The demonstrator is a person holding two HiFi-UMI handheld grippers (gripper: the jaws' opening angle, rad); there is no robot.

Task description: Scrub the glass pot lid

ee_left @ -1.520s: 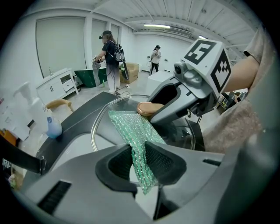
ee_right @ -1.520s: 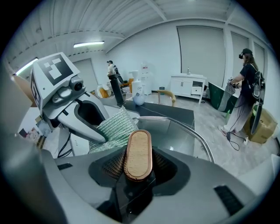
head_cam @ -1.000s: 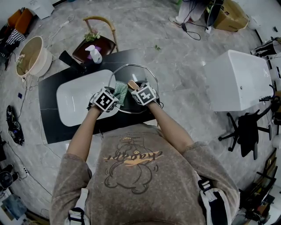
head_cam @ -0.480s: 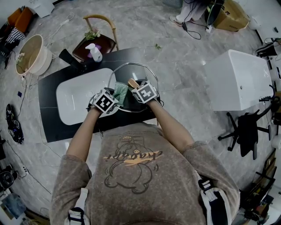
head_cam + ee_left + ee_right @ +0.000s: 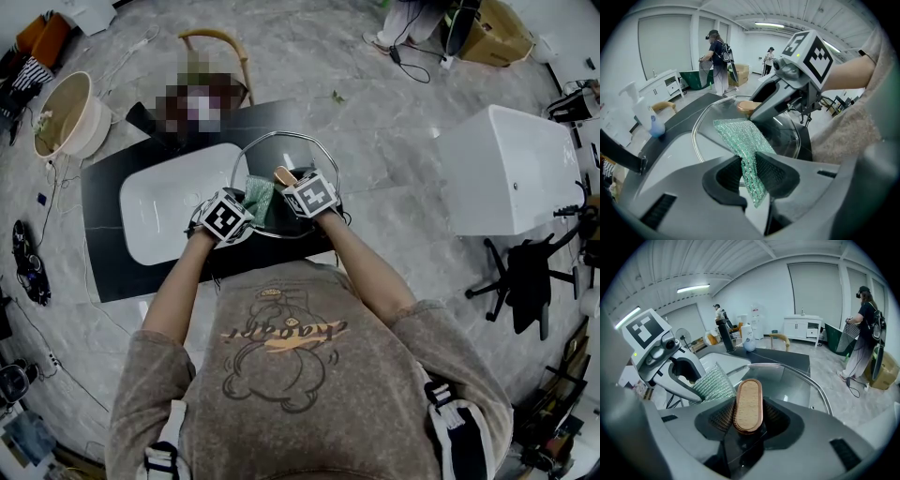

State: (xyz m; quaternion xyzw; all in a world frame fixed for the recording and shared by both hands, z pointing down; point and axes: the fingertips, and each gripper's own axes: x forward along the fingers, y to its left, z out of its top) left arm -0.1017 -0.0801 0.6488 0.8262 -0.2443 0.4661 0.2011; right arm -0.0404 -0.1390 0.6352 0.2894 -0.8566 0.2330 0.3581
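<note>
Head view: lid (image 5: pixel 287 156), illegible shirt (image 5: pixel 281 380) lettering

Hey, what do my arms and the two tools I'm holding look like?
The left tool and right tool match: light grey moulded plastic bodies, dark ribbed pads inside the jaws, and a cube of black-and-white square markers on top. You wear a brownish short-sleeved T-shirt with a cartoon bear print; the forearms are uncovered.
</note>
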